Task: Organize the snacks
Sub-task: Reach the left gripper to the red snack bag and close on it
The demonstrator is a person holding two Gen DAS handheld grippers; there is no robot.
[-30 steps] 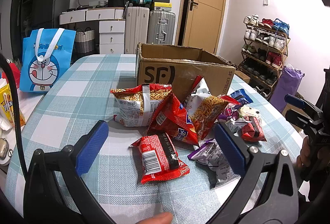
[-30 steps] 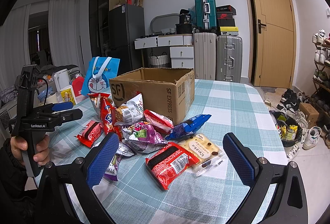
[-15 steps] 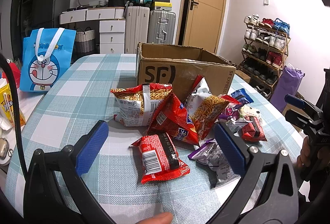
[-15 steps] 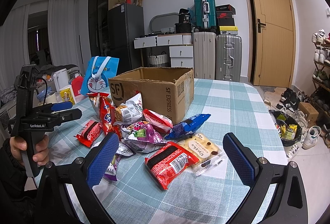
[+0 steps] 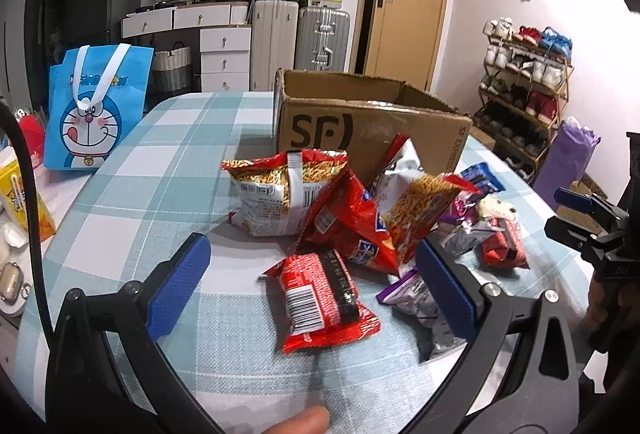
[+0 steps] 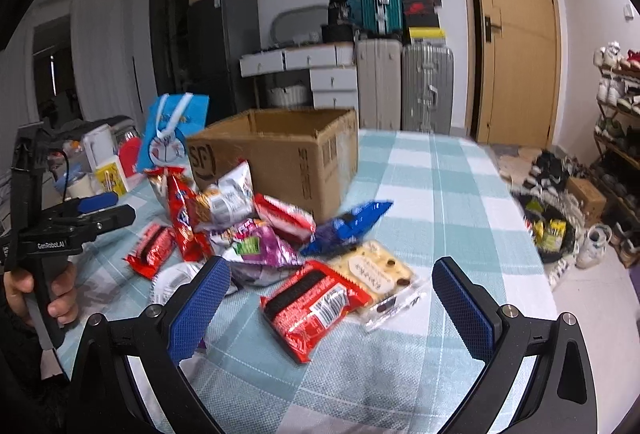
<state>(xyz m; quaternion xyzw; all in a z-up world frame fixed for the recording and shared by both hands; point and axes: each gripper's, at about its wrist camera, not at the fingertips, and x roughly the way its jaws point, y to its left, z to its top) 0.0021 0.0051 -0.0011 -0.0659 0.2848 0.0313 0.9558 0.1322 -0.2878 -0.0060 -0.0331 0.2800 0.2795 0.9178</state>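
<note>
A pile of snack packets lies on the checked tablecloth in front of an open cardboard box (image 5: 372,122), which also shows in the right wrist view (image 6: 280,150). My left gripper (image 5: 312,282) is open and empty, with a red-and-black packet (image 5: 320,298) lying between its blue pads. Behind it are noodle snack bags (image 5: 280,194) and a red bag (image 5: 348,226). My right gripper (image 6: 328,306) is open and empty above another red-and-black packet (image 6: 316,302), next to a clear cookie pack (image 6: 380,278) and a blue packet (image 6: 348,222). Purple packets (image 6: 260,246) lie to its left.
A blue Doraemon bag (image 5: 96,114) stands at the table's left edge, with small items beside it. Suitcases (image 5: 300,38) and drawers stand behind the table. A shoe rack (image 5: 524,82) is at the right. The table's right edge (image 6: 528,254) drops to the floor.
The right gripper has moved forward and a little left toward the packets, so its view is blurred. The left gripper has barely moved.
</note>
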